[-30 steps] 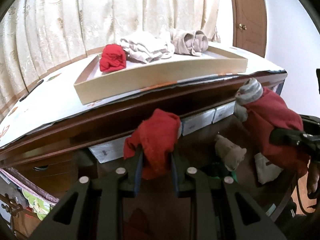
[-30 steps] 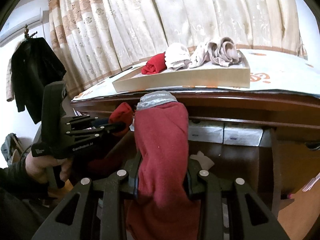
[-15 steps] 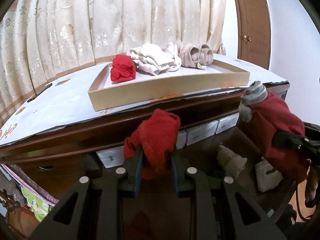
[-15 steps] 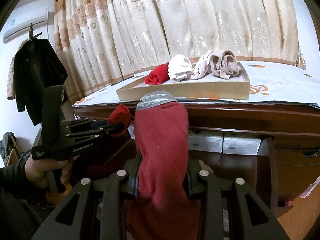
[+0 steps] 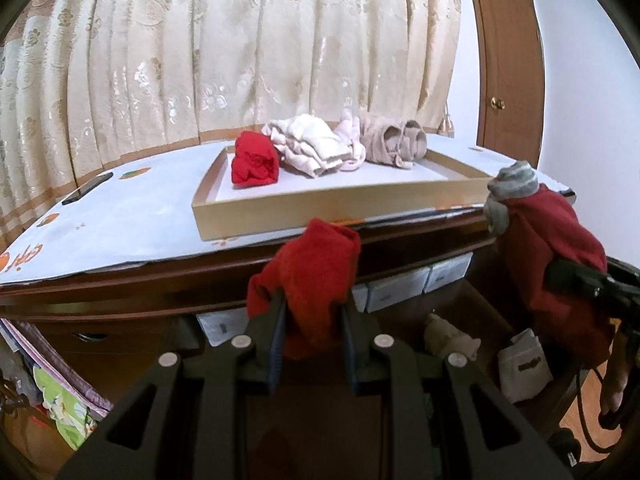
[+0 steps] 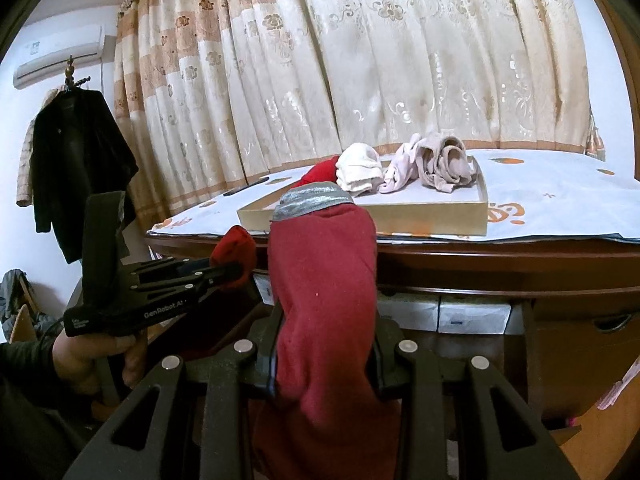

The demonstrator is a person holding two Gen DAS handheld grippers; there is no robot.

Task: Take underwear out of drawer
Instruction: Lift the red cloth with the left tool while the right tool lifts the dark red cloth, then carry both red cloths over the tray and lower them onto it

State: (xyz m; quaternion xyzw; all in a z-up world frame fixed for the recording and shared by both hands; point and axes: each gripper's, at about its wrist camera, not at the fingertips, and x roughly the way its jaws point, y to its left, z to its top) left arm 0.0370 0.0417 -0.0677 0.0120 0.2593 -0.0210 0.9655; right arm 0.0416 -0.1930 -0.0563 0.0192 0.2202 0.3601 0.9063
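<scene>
Red underwear (image 5: 316, 280) sat pinched tight in the left gripper (image 5: 312, 320) – up over the open drawer (image 5: 460, 320). Right gripper (image 6: 324, 344) was clamped on a darker red pair (image 6: 324, 280) with a grey waistband, just below the tray (image 6: 400, 216).

Drawer (image 5: 472, 308): your grippers block most of its inside.
Dark red underwear (image 6: 324, 320): lower end cut off by frame.

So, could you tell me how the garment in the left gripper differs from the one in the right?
The bright red garment in the left gripper is small and bunched; the dark red garment in the right gripper is longer, with a grey waistband. Both are clamped, held below the tray.
</scene>
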